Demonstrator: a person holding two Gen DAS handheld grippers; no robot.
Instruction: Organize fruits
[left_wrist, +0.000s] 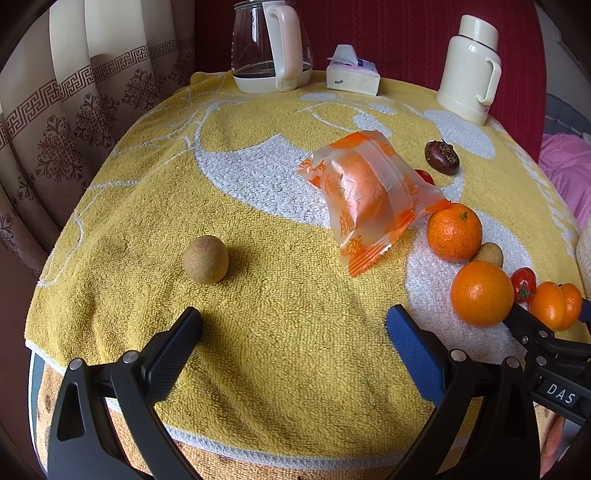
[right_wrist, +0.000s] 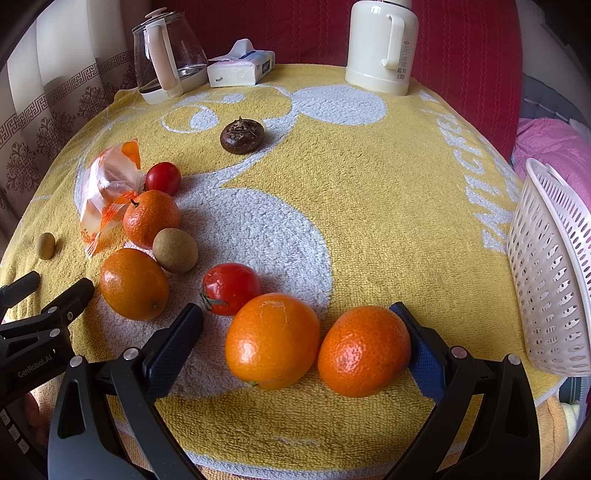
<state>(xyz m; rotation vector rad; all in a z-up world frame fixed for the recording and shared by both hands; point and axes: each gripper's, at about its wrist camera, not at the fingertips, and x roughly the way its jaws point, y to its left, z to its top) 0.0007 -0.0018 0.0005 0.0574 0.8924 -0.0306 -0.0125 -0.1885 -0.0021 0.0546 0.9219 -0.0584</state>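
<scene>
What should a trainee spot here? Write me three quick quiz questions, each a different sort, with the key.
1. True or false: the right gripper is shut on an orange.
2. How many red tomatoes lie on the towel?
3. Where does the white basket sit in the right wrist view? A) left edge B) right edge C) far middle
Key: 1 false, it is open, with two oranges between its fingers; 2 two; 3 B.
</scene>
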